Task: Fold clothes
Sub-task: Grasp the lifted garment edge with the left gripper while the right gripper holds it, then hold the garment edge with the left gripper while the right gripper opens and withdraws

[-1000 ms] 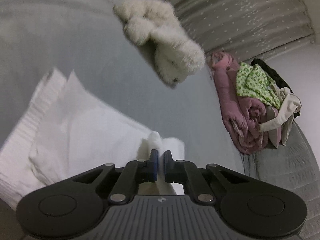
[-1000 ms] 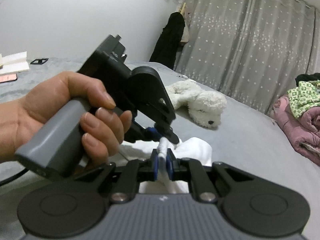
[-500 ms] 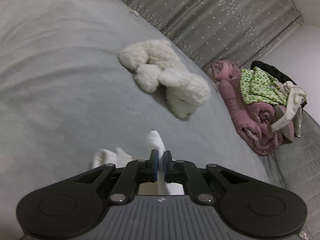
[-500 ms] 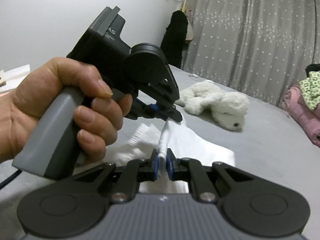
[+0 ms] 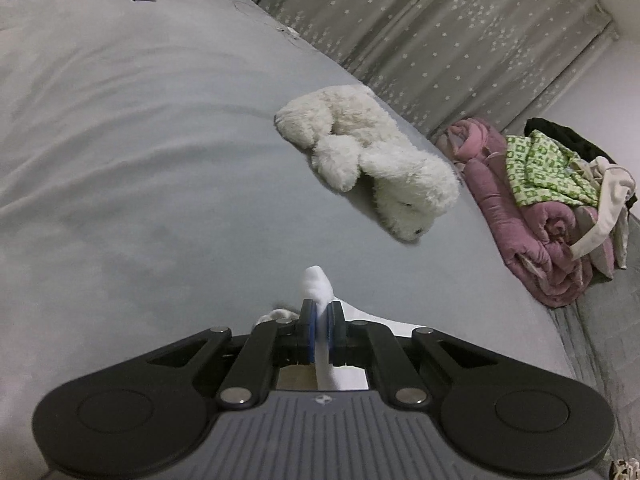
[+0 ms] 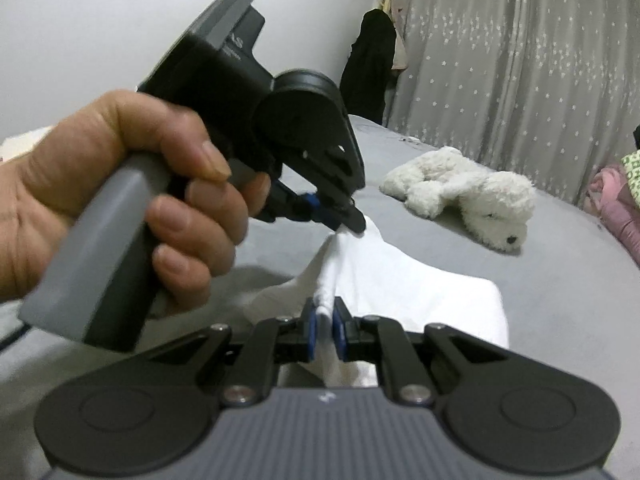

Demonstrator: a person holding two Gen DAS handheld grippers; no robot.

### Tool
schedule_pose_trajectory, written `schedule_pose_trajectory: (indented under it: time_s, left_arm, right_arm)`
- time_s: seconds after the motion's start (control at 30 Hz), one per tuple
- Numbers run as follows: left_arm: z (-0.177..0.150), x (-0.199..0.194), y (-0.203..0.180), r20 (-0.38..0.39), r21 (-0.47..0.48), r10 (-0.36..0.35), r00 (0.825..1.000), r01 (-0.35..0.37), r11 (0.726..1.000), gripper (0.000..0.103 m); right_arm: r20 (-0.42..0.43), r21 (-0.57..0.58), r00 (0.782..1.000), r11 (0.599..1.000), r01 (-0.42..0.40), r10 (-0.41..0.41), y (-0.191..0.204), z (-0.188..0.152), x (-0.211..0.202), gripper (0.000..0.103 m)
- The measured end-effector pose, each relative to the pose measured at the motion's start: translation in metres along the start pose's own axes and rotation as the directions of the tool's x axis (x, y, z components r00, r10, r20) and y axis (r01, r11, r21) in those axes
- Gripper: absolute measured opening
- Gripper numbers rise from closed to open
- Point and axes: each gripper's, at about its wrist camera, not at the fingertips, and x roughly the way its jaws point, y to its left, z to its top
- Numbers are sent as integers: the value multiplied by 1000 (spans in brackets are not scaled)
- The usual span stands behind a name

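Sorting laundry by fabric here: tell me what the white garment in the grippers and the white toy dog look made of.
White garment: looks like soft matte cotton knit; it drapes limply and bunches where the left gripper and right gripper pinch it. Toy dog: probably synthetic plush; its shaggy, fluffy pile shows clearly. Neither fibre is certain.

A soft white cloth garment [image 6: 404,280] is showing matt; the fluffy white plush bear [image 5: 368,164] is lying on smooth grey bedding [image 5: 140,160]; matt black plastic gripper fingers [image 5: 310,332] are showing blue pads.
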Motion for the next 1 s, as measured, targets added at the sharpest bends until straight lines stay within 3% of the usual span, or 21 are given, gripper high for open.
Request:
schedule_pose_trajectory:
  time_s: [0.37,0.6,1.0]
  left_arm:
    - [4,0,8,-13,-7,23,1000,-24,1000,4]
    - [11,-15,12,9,-35,-1,1000,1,999,4]
    - [7,-29,-5,-14,55,34,999,-33,998,5]
  right_arm:
    - [-67,50,997,998,-28,31,7,4,16,10]
    - [-73,123,991,987,-106,116,0,2,13,18]
    - [-67,264,969,941,-213,238,-24,-3,-3,21]
